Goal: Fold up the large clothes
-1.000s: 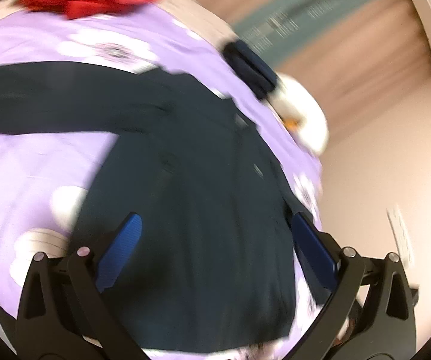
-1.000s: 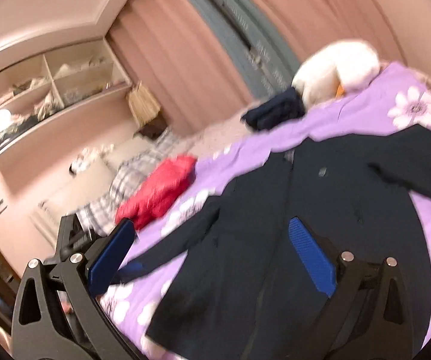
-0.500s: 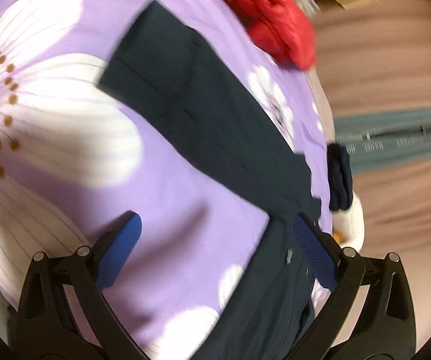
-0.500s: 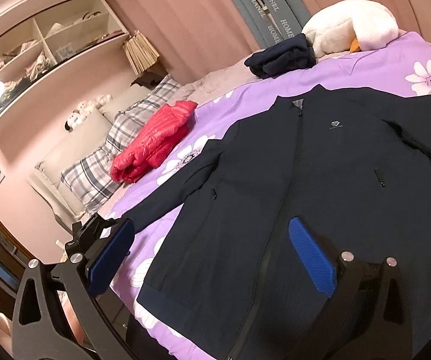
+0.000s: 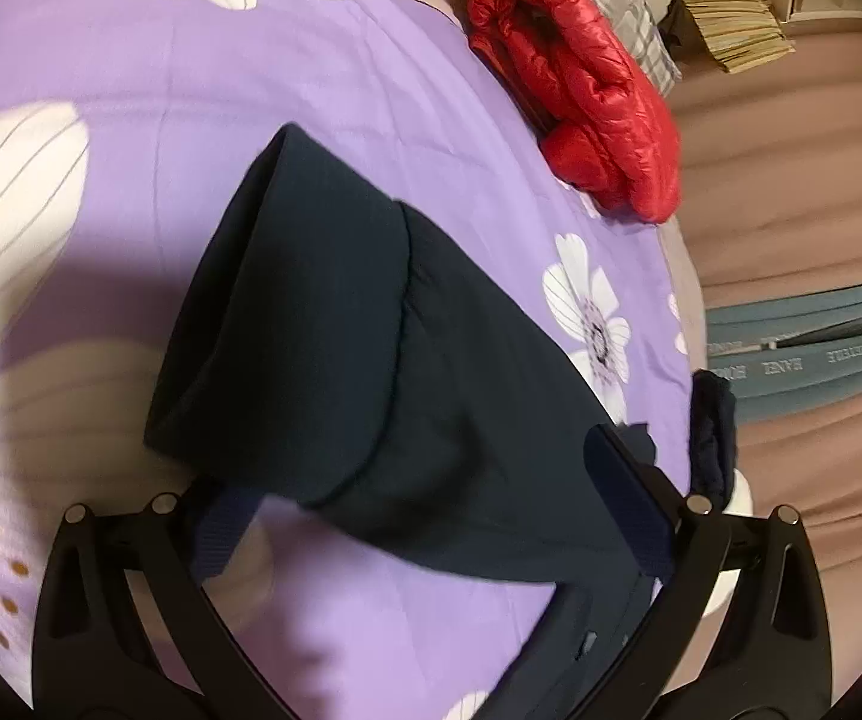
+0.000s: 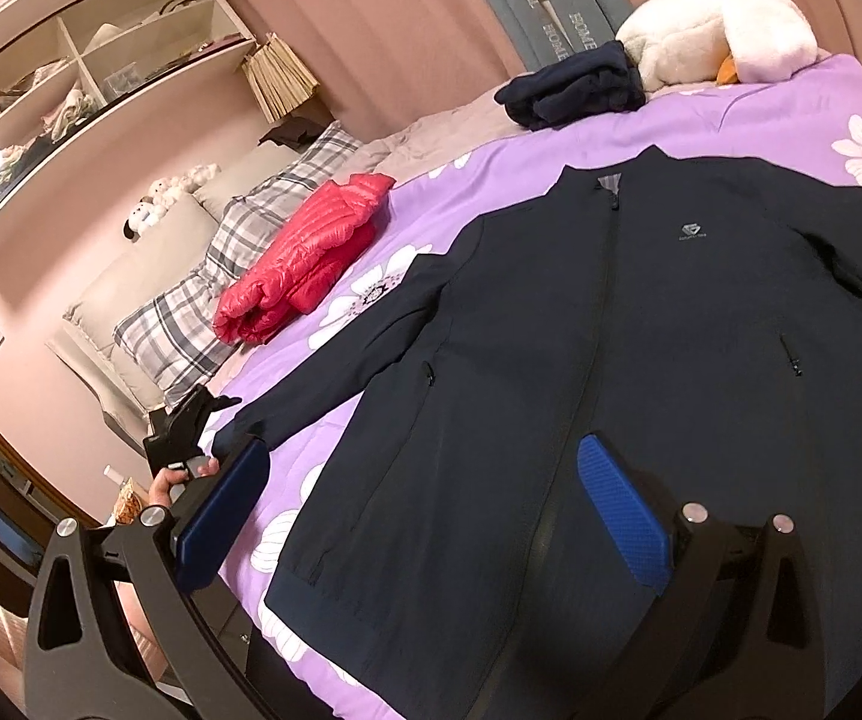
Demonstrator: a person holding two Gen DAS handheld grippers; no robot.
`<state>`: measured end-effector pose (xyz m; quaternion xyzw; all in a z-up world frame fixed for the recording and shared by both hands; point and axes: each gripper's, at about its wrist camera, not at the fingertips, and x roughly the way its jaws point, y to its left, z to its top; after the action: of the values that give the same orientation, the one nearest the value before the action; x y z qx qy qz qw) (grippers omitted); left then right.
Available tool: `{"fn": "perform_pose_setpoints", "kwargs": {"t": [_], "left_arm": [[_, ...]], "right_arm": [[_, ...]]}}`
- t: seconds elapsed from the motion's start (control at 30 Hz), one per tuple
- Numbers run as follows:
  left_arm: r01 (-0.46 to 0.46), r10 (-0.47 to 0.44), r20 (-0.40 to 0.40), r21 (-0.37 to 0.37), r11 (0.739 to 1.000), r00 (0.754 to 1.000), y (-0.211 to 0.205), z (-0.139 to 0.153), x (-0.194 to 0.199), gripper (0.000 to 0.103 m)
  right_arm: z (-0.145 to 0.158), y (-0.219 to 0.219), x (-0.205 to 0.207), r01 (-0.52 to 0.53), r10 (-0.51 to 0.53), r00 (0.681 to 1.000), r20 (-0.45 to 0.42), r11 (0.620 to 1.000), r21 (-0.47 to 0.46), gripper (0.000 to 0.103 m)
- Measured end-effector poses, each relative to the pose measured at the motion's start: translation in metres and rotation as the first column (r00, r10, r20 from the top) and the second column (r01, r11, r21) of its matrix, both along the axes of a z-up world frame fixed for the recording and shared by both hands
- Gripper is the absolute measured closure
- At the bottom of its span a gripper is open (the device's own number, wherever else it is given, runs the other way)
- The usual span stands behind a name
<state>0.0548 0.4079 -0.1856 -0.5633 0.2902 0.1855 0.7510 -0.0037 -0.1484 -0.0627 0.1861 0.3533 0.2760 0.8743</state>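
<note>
A large dark navy zip jacket (image 6: 611,360) lies flat, front up, on the purple flowered bedspread (image 6: 731,114), both sleeves spread out. In the left wrist view its left sleeve and cuff (image 5: 323,324) fill the middle. My left gripper (image 5: 431,510) is open, its blue pads straddling the sleeve just behind the cuff; it also shows in the right wrist view (image 6: 182,432) at the sleeve end. My right gripper (image 6: 425,516) is open and empty, hovering over the jacket's lower hem.
A folded red puffer jacket (image 6: 305,258) lies by plaid pillows (image 6: 191,312). A folded dark garment (image 6: 575,90) and a white plush goose (image 6: 719,30) sit at the far end. Curtains and wall shelves stand behind.
My left gripper has swung from over the jacket body out to the left sleeve and closed in on the cuff. My right gripper has stayed over the hem.
</note>
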Motion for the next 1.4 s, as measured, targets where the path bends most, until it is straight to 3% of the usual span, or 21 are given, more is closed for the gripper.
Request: {"fn": "perform_pose_setpoints", "kwargs": {"t": [0.13,0.17,0.3,0.4,0.5,0.57,0.67,0.73,0.77,0.8,0.87,0.9,0.97,1.0,1.1,1.17,1.23,1.27,1.3,1.37,1.4], "left_arm": [[-0.017,0.021,-0.084,0.045,0.999,0.996,0.002,0.004,0.009,0.005],[-0.018,0.025,-0.112,0.062,0.998,0.993,0.001,0.006,0.008,0.013],[0.02,0.007,-0.212,0.125,0.992,0.977,0.0,0.01,0.018,0.064],[0.034,-0.004,-0.211,0.139,0.99,0.977,-0.001,0.017,0.019,0.074],[0.074,-0.026,-0.201,0.233,0.97,0.979,-0.011,0.044,0.026,0.076],[0.112,-0.054,-0.184,0.321,0.94,0.981,-0.024,0.073,0.033,0.077],[0.177,-0.12,-0.149,0.46,0.87,0.981,-0.055,0.125,0.053,0.077],[0.228,-0.186,-0.131,0.555,0.8,0.974,-0.086,0.161,0.069,0.077],[0.266,-0.238,-0.127,0.601,0.753,0.963,-0.107,0.18,0.079,0.077],[0.291,-0.273,-0.127,0.624,0.725,0.954,-0.121,0.19,0.087,0.077],[0.36,-0.372,-0.143,0.697,0.62,0.917,-0.172,0.217,0.107,0.077],[0.377,-0.396,-0.152,0.717,0.586,0.906,-0.187,0.223,0.112,0.077],[0.435,-0.482,-0.19,0.768,0.469,0.855,-0.243,0.235,0.13,0.077],[0.476,-0.534,-0.219,0.779,0.407,0.816,-0.276,0.236,0.141,0.077],[0.56,-0.623,-0.294,0.778,0.285,0.725,-0.344,0.225,0.16,0.076],[0.631,-0.678,-0.36,0.751,0.197,0.64,-0.397,0.203,0.174,0.076],[0.689,-0.716,-0.399,0.708,0.157,0.573,-0.432,0.178,0.181,0.072],[0.711,-0.727,-0.409,0.686,0.154,0.552,-0.442,0.166,0.185,0.068],[0.735,-0.731,-0.42,0.659,0.161,0.537,-0.452,0.151,0.188,0.049],[0.756,-0.729,-0.425,0.627,0.191,0.536,-0.455,0.135,0.193,0.022],[0.757,-0.733,-0.415,0.62,0.206,0.539,-0.456,0.13,0.191,0.021]], "right_arm": [[-0.001,0.005,0.003,-0.017,0.017,1.0,0.005,1.0,-0.02,0.001],[0.0,0.006,0.003,-0.022,0.022,1.0,0.009,0.999,-0.026,0.001],[-0.001,0.01,0.002,-0.043,0.044,0.999,0.02,0.998,-0.049,0.001],[-0.004,0.01,0.004,-0.054,0.055,0.998,0.011,0.997,-0.059,0.001],[-0.005,0.007,0.004,-0.053,0.054,0.998,0.011,0.996,-0.071,0.001],[-0.005,0.004,0.004,-0.046,0.047,0.999,0.011,0.996,-0.073,0.001],[-0.008,-0.002,0.007,-0.027,0.026,1.0,-0.005,0.998,-0.061,0.001],[-0.011,-0.007,0.008,-0.013,0.012,1.0,-0.017,0.999,-0.049,0.001],[-0.013,-0.01,0.008,-0.005,0.004,1.0,-0.022,0.999,-0.043,0.001],[-0.014,-0.012,0.008,0.002,-0.003,1.0,-0.026,0.999,-0.039,0.001],[-0.016,-0.018,0.009,0.018,-0.019,0.999,-0.034,0.999,-0.033,0.001],[-0.018,-0.021,0.008,0.026,-0.028,0.999,-0.037,0.999,-0.031,0.001],[-0.02,-0.027,0.007,0.043,-0.045,0.998,-0.043,0.999,-0.025,0.001],[-0.021,-0.031,0.006,0.055,-0.056,0.997,-0.046,0.998,-0.022,0.001],[-0.023,-0.044,0.003,0.093,-0.094,0.994,-0.054,0.995,-0.021,0.001],[-0.027,-0.053,0.001,0.12,-0.121,0.99,-0.066,0.992,-0.025,0.001],[-0.033,-0.061,-0.001,0.149,-0.151,0.985,-0.085,0.988,-0.035,0.001],[-0.037,-0.067,-0.001,0.162,-0.165,0.981,-0.1,0.986,-0.038,0.001],[-0.041,-0.071,-0.001,0.171,-0.174,0.978,-0.114,0.984,-0.04,0.001],[-0.048,-0.079,0.002,0.188,-0.193,0.97,-0.149,0.981,-0.048,0.001],[-0.051,-0.081,0.004,0.194,-0.199,0.966,-0.166,0.98,-0.049,0.001]]}}
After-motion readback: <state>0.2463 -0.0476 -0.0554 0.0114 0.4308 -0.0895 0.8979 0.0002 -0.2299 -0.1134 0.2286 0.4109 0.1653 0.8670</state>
